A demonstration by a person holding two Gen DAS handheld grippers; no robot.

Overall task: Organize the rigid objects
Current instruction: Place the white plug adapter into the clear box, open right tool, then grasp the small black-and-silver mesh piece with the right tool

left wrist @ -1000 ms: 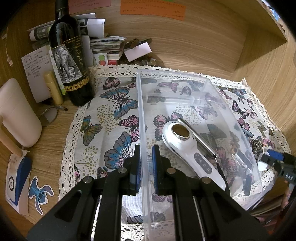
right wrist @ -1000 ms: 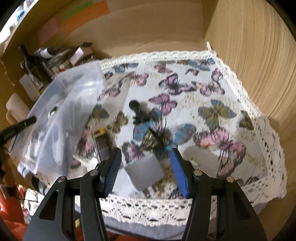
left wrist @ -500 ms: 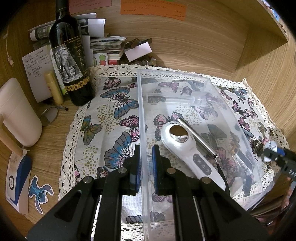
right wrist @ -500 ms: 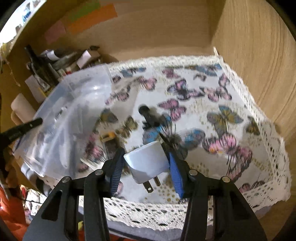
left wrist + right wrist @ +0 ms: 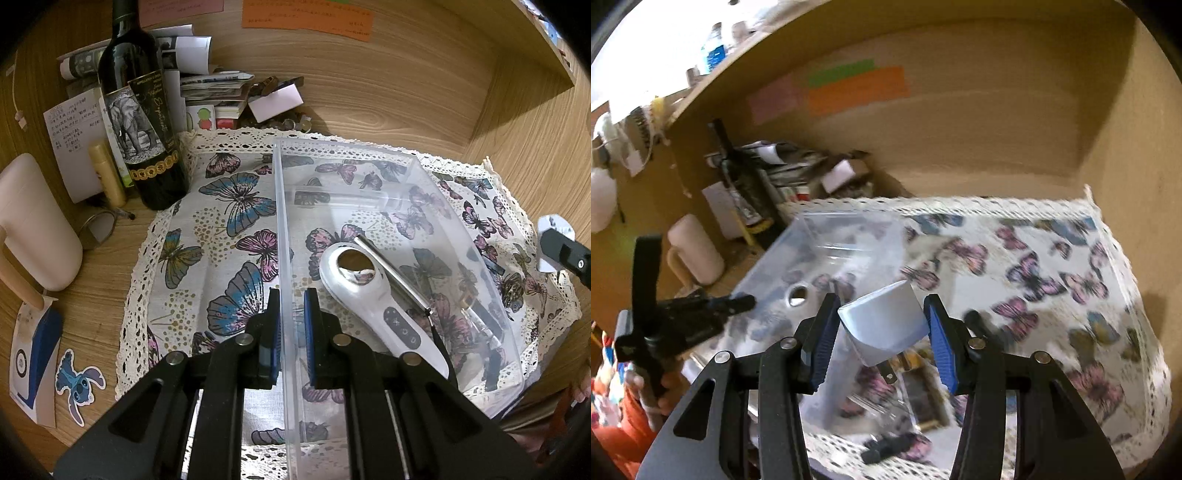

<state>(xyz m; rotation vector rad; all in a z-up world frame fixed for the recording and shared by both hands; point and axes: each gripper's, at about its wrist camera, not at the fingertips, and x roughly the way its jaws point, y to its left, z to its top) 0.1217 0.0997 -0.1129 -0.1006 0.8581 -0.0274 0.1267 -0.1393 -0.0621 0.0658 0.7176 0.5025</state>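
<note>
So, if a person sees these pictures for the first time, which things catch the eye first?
Probably the white plug adapter, clamped in the right gripper above the butterfly cloth. Next, the clear plastic bin in the middle of the cloth, its side wall pinched by the left gripper, with a white handheld device lying inside. A dark wine bottle stands behind, to the left.

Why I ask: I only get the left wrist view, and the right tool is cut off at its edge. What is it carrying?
Observer: A white plug adapter, clamped between the blue pads of the right tool.
Operator: Which way do its prongs point?
Observer: Downward; two flat prongs show under its body.
Operator: Can you see my left tool?
Observer: Yes. A hand with an orange sleeve holds the left tool, its tip at the rim of the clear bin.
</note>
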